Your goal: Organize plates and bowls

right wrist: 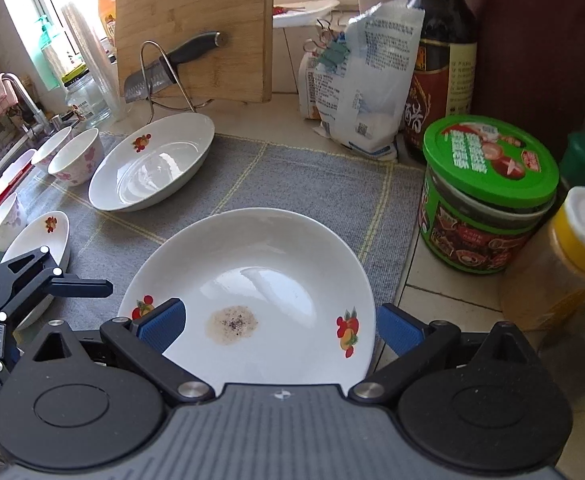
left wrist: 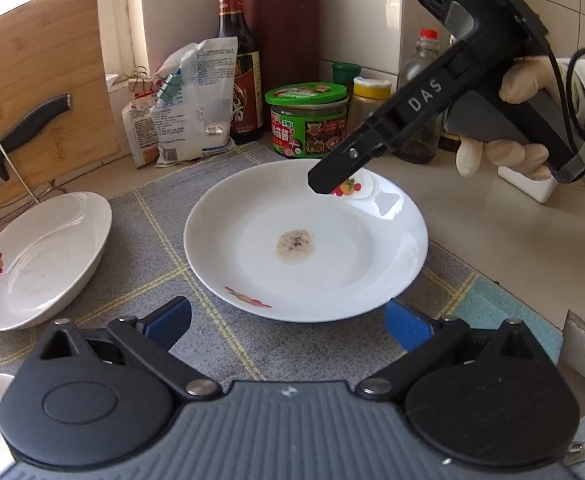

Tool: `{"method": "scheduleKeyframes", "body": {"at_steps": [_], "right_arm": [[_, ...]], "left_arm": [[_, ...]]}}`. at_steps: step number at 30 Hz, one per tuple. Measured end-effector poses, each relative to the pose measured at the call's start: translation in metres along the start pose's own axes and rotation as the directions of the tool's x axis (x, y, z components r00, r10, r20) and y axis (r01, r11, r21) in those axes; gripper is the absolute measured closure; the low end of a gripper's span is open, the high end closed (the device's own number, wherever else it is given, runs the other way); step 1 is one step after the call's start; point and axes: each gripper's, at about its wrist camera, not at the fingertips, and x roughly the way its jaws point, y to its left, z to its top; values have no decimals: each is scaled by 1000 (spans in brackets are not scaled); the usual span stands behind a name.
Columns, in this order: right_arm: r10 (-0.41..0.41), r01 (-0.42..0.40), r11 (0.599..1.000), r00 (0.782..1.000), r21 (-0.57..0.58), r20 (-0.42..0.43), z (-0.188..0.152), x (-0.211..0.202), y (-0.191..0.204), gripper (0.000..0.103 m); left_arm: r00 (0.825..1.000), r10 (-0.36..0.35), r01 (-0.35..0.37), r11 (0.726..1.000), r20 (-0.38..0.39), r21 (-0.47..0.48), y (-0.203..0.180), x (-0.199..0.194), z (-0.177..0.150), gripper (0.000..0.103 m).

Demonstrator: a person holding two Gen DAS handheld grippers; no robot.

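- While both sets of blue pads sit spread wide, nothing is clamped: left gripper (left wrist: 288, 326) has its fingers apart just short of the near rim of the soiled plate (left wrist: 306, 240), no contact visible.
- Right gripper (right wrist: 280, 330) also has its fingers apart, straddling the opposite rim of the same plate (right wrist: 252, 292); left pad (right wrist: 162, 326) overlaps the rim over a fruit decal, right pad (right wrist: 400, 330) sits just outside the rim. Cannot tell if either pad touches.
- From the left wrist view, right gripper (left wrist: 324, 182) tip hangs over the far rim; gloved hand (left wrist: 528, 120) holds the handle.
- Plate centre carries a brownish speckled stain (right wrist: 231, 324); plate sits on grey mat (right wrist: 316, 184).
- Second plate (right wrist: 152, 162) lies beyond the right fingers, to their left, on the mat, tilted.
- Small plate (right wrist: 48, 232) and floral bowls (right wrist: 76, 156) further left, near the sink edge.
- Right of the right fingers: green-lid jar (right wrist: 488, 196), yellow-cap shaker (right wrist: 560, 264), dark sauce bottle (right wrist: 444, 60).
- Behind: cutting board (right wrist: 196, 28), knife (right wrist: 172, 66) in wire rack.
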Motion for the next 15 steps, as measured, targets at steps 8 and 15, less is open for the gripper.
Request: {"method": "scheduleKeyframes", "body": {"at_steps": [8, 15], "right_arm": [[-30, 46, 985, 995, -167, 97, 5, -16, 67, 0], [36, -15, 980, 994, -198, 102, 8, -13, 119, 0]], "left_arm": [[993, 89, -80, 990, 73, -117, 12, -56, 8, 1], [984, 155, -136, 970, 82, -199, 26, -97, -12, 1]]}}
